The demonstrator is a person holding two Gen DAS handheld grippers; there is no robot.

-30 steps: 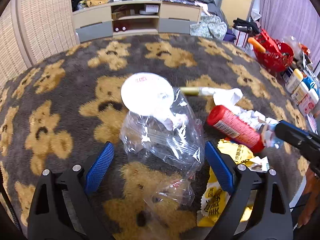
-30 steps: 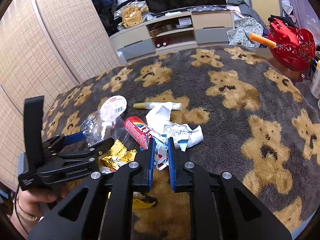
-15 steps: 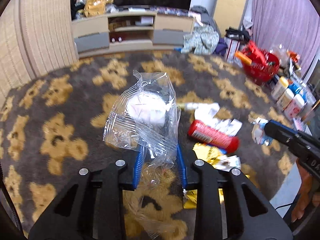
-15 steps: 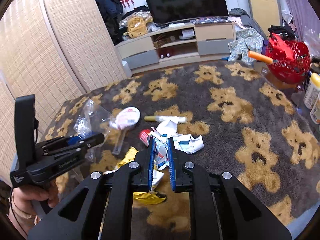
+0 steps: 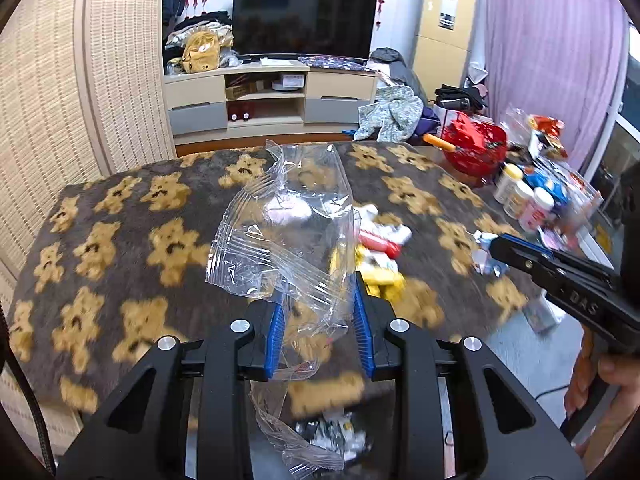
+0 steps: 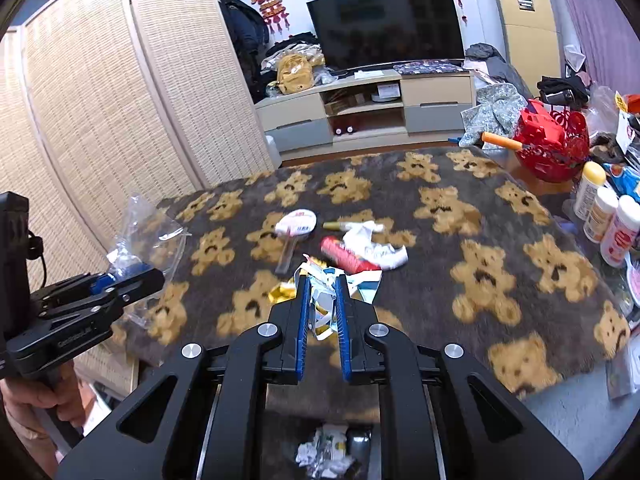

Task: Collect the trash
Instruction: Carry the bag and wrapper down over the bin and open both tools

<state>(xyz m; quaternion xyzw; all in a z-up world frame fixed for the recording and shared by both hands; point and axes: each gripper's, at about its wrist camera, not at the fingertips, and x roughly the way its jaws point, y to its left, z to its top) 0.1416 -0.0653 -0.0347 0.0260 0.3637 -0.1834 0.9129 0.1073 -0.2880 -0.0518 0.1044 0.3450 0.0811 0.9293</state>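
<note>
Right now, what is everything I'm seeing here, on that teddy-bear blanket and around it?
Plastic bag: one, clear, held up by the left gripper.
Crumpled wrapper: one, white and blue, in the right gripper.
Red tube: one, lying on the blanket.
White paper: one, crumpled beside the tube.
Round lid: one, white, mid-blanket.
Yellow wrapper: one, near edge.
Red basket: one, far right.
Bottles: several, white, right edge.
TV: one, black, on cabinet.
Left gripper: black, blue pads.
Right gripper: same.

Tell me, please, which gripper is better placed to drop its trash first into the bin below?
Probably the right gripper: its crumpled wrapper hangs directly above the bin, while the left gripper's plastic bag is bulkier.
</note>
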